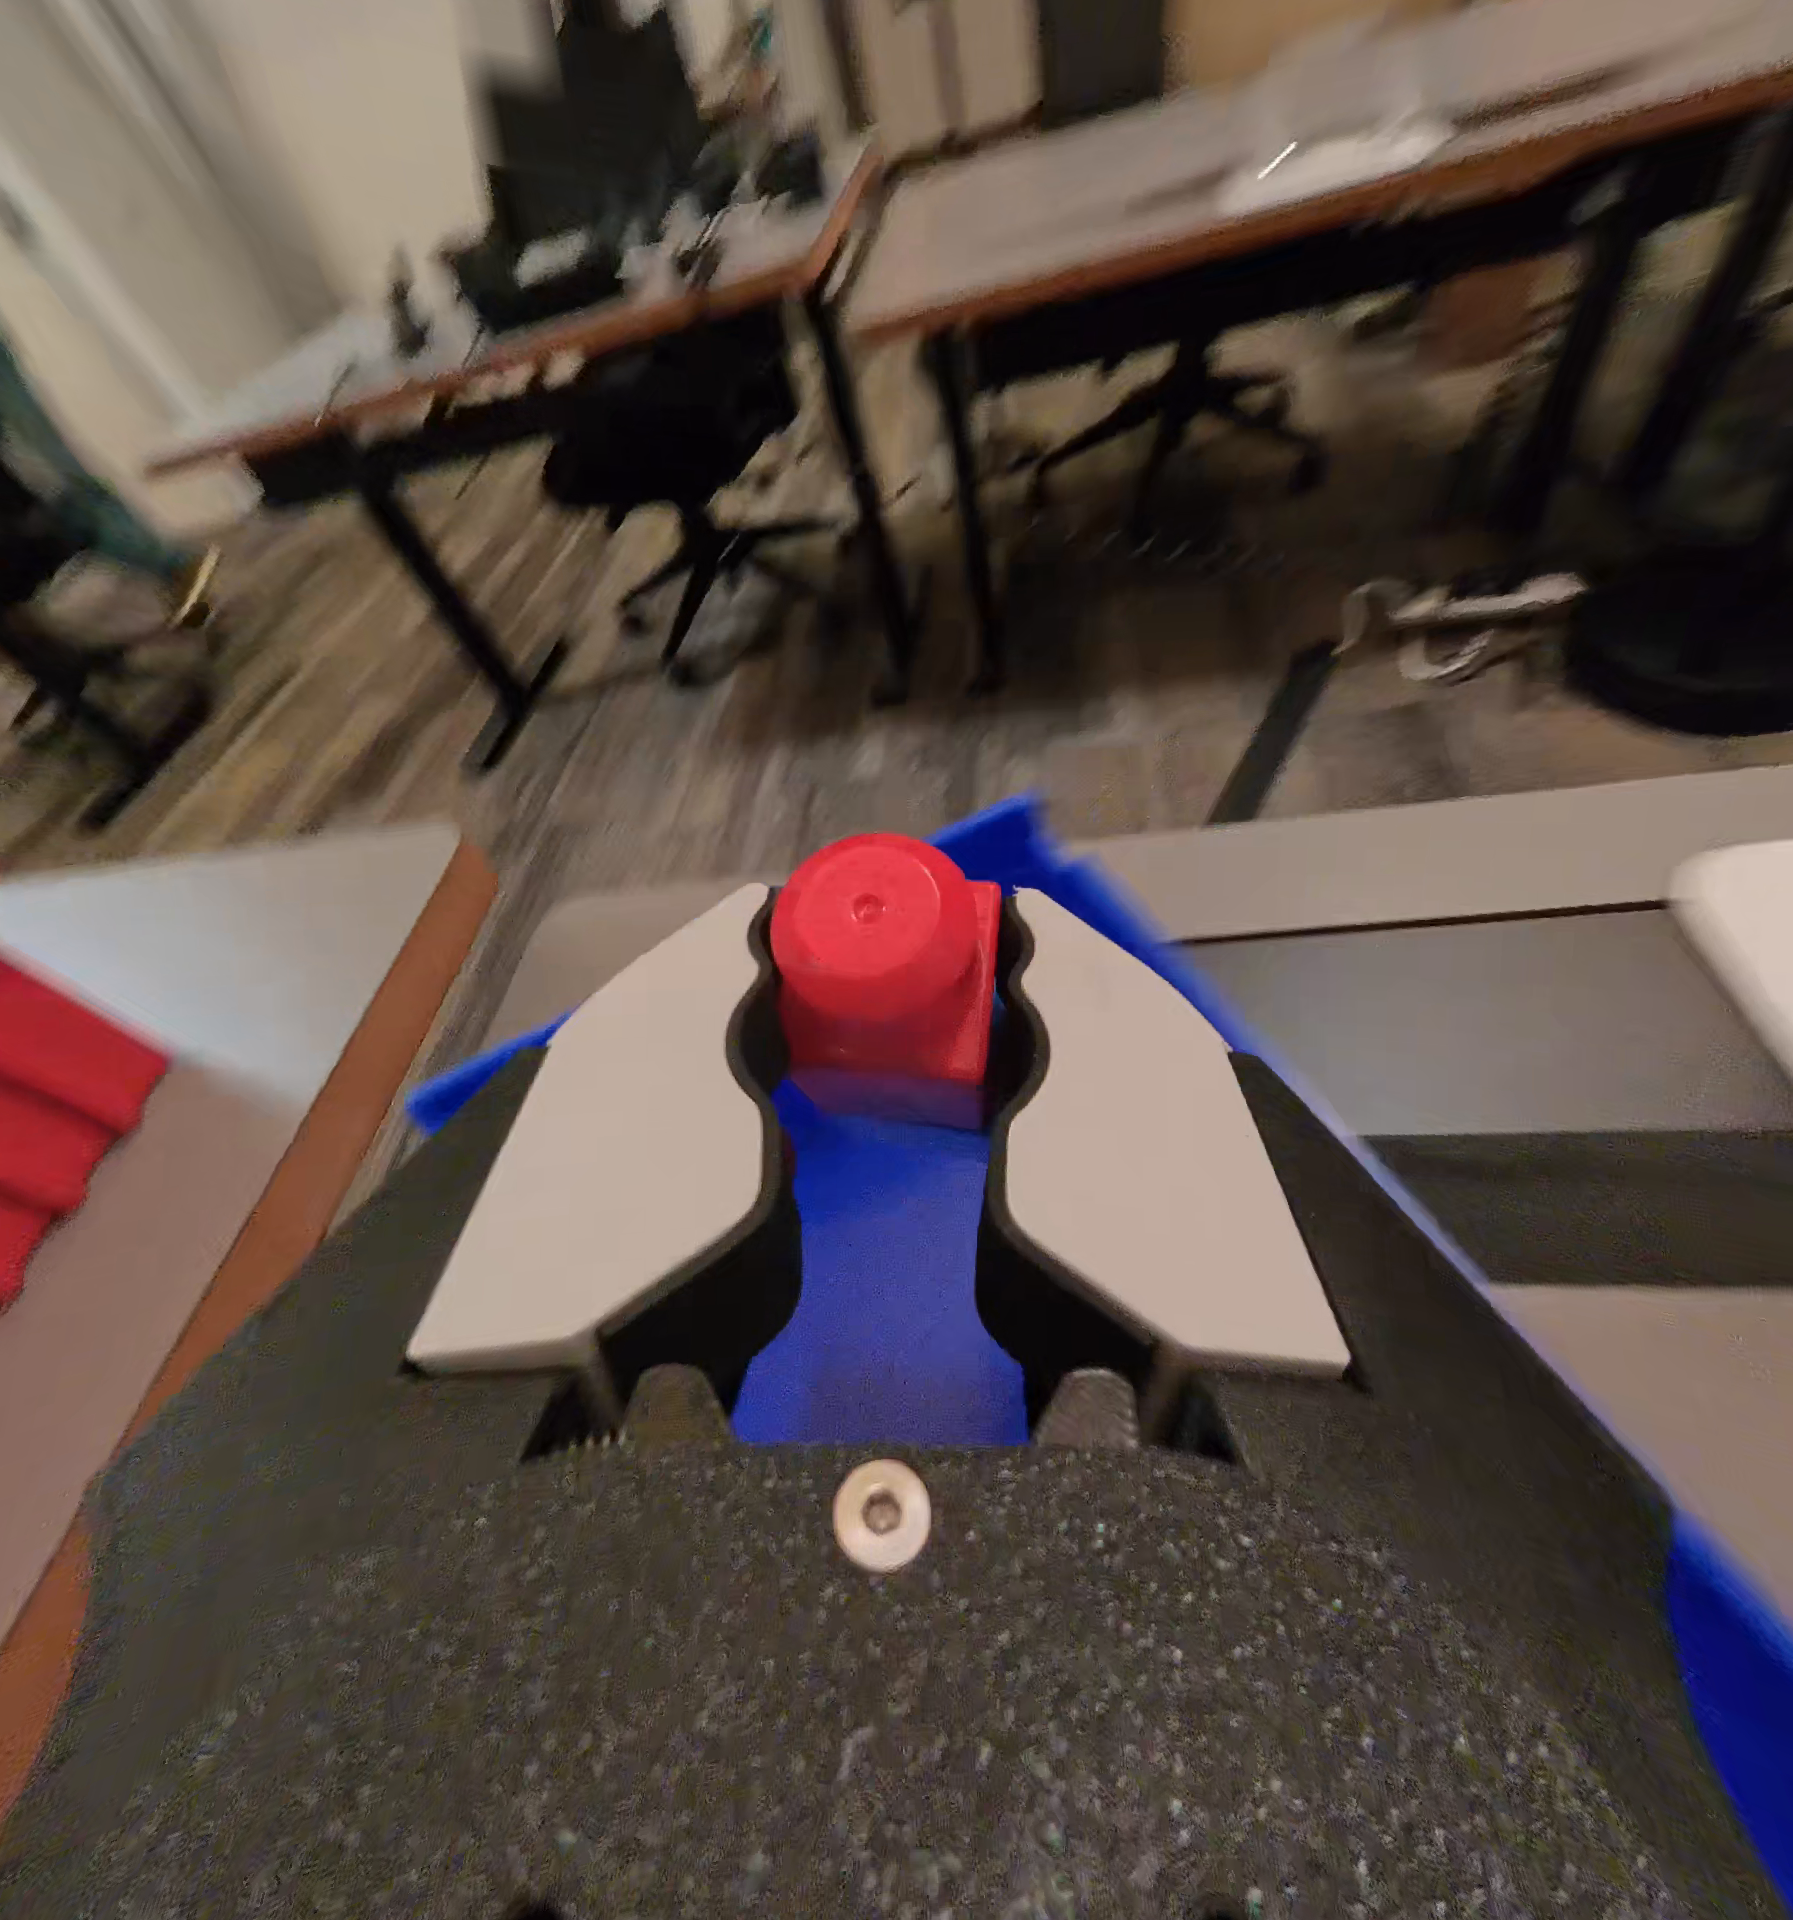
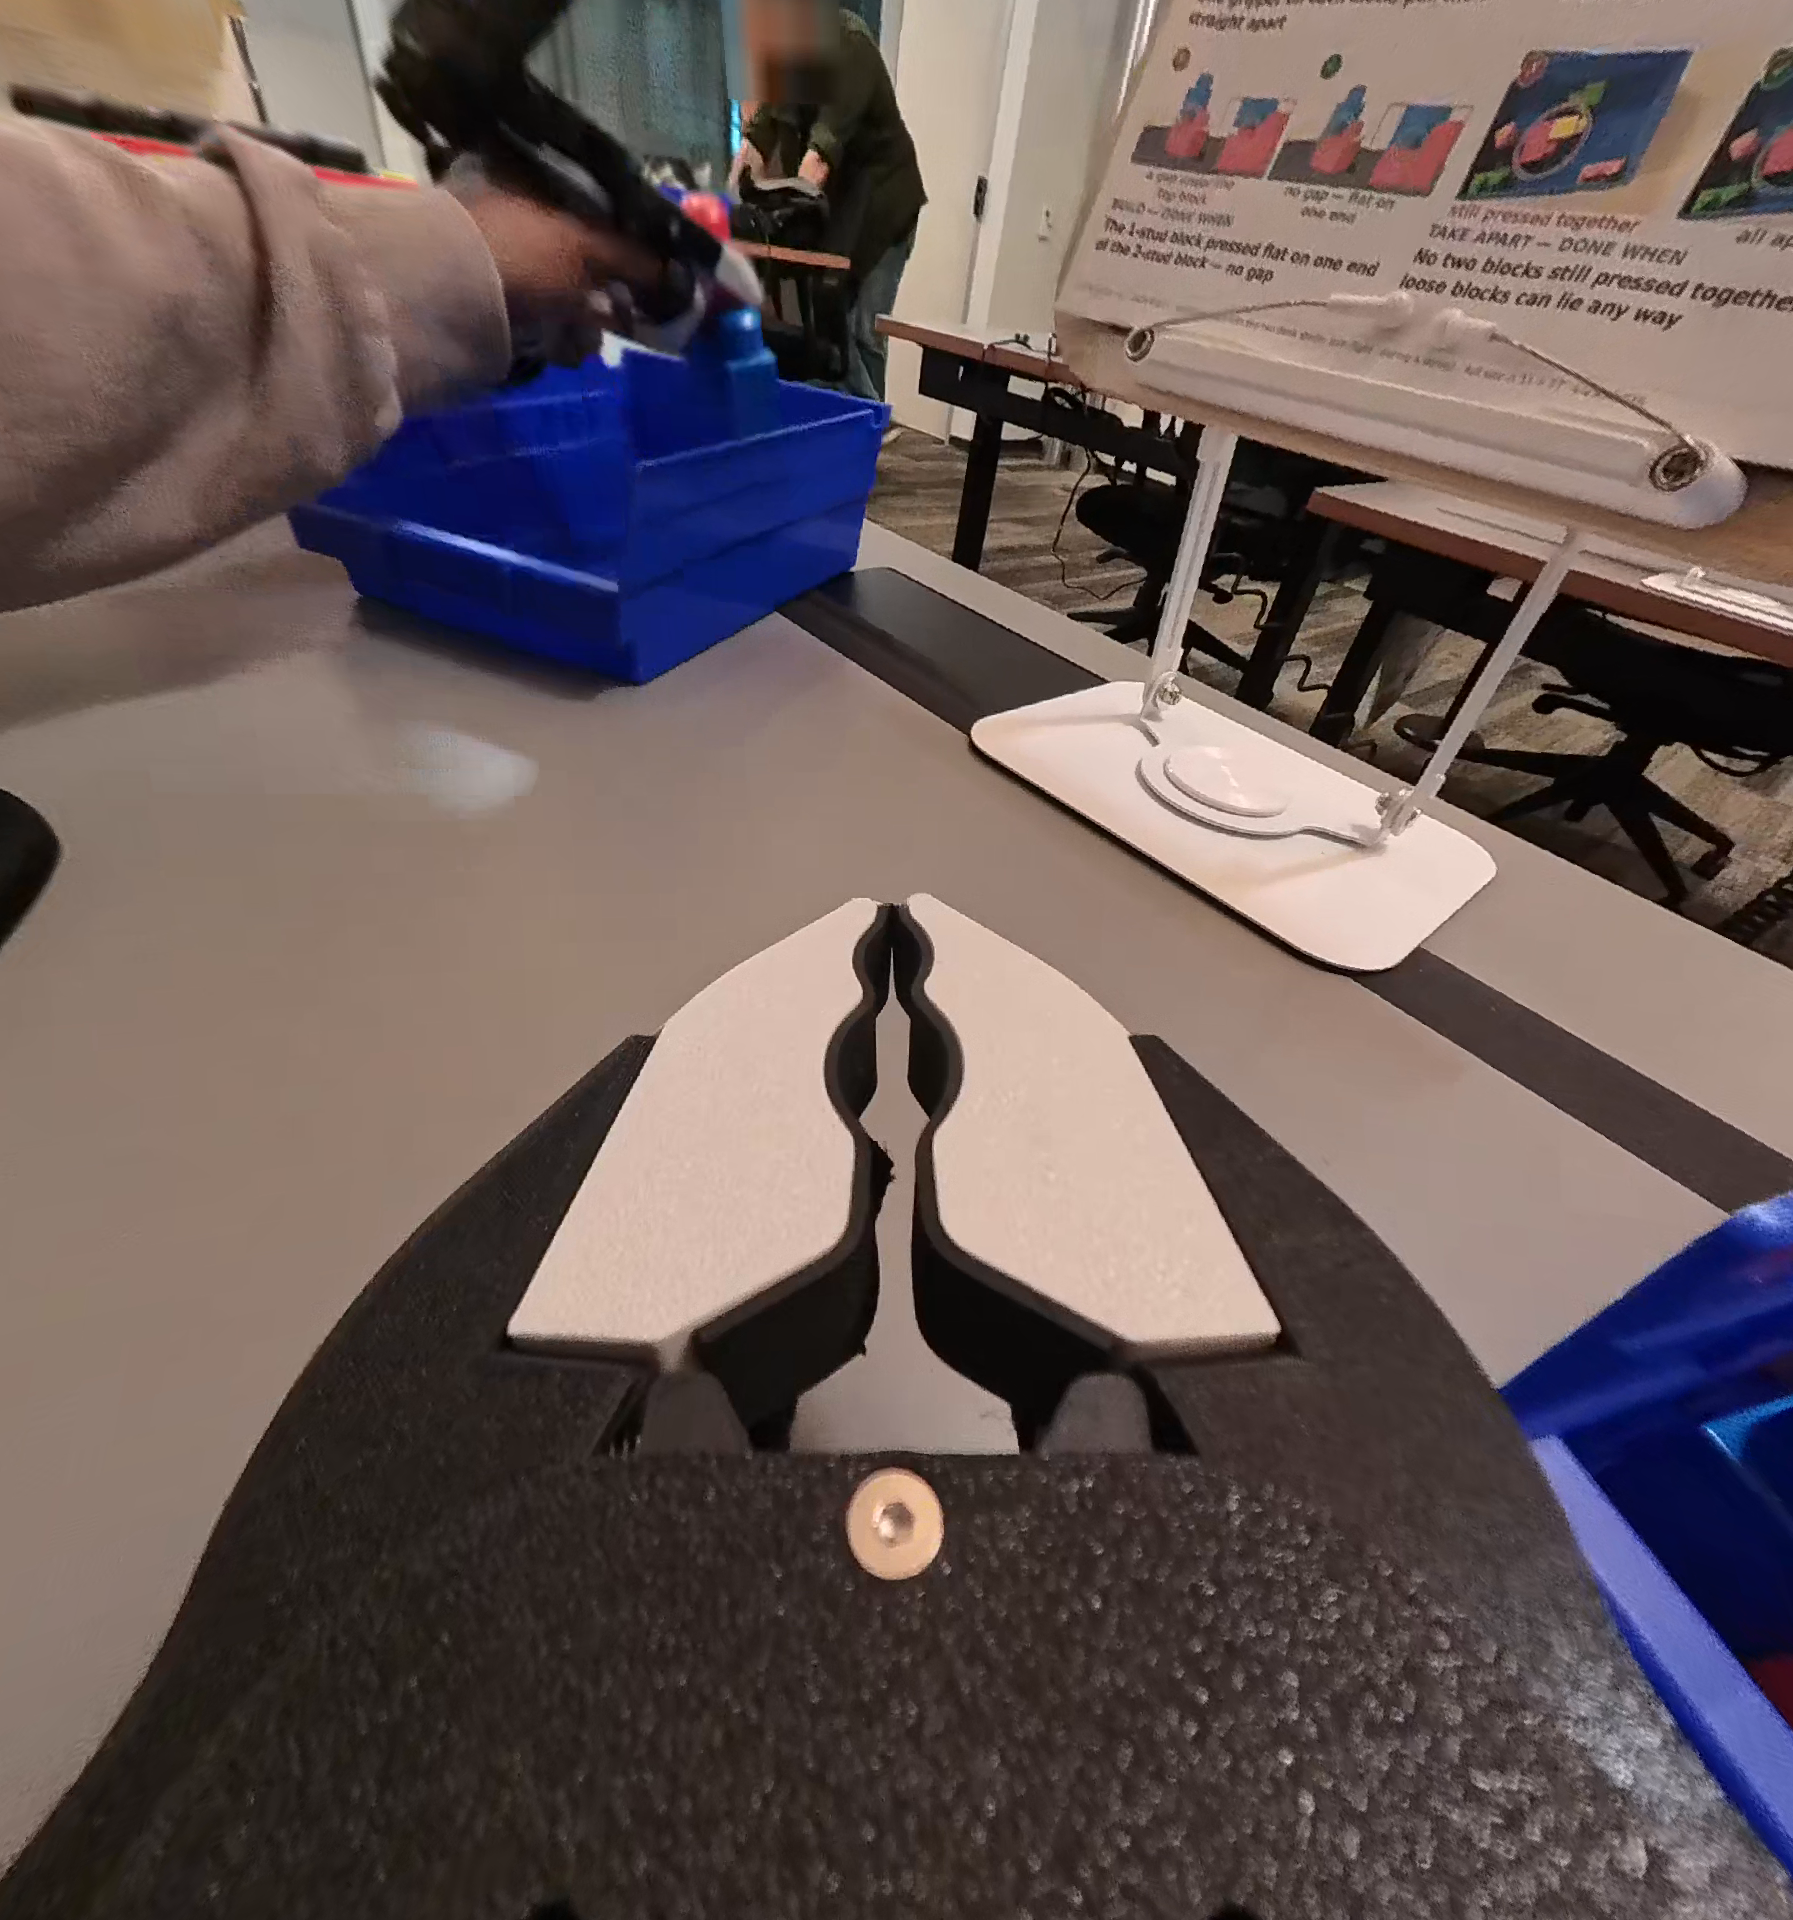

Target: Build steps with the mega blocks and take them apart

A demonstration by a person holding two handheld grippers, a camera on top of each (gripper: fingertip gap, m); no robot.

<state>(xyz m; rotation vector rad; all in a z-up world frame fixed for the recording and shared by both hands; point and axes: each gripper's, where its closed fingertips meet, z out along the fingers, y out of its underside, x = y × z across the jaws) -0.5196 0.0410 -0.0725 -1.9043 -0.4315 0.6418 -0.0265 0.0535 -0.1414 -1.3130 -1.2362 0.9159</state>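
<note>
Over blue plastic bin (image 1: 871, 1247), left tool (image 1: 887, 977) clamping smooth red block (image 1: 871, 966), right tool (image 2: 894, 920) closed, empty.

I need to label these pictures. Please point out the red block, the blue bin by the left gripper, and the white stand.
red block (image 1: 876, 961): left wrist view, on its round stud.
blue bin (image 2: 601, 582): right wrist view, on its near outer wall.
white stand (image 2: 1276, 862): right wrist view, on its flat base plate.

Grey table (image 2: 580, 935) with a dark strip along its far side, bearing a blue bin (image 2: 601, 540), a white stand base (image 2: 1235, 842), and a second blue bin (image 2: 1702, 1455).
</note>
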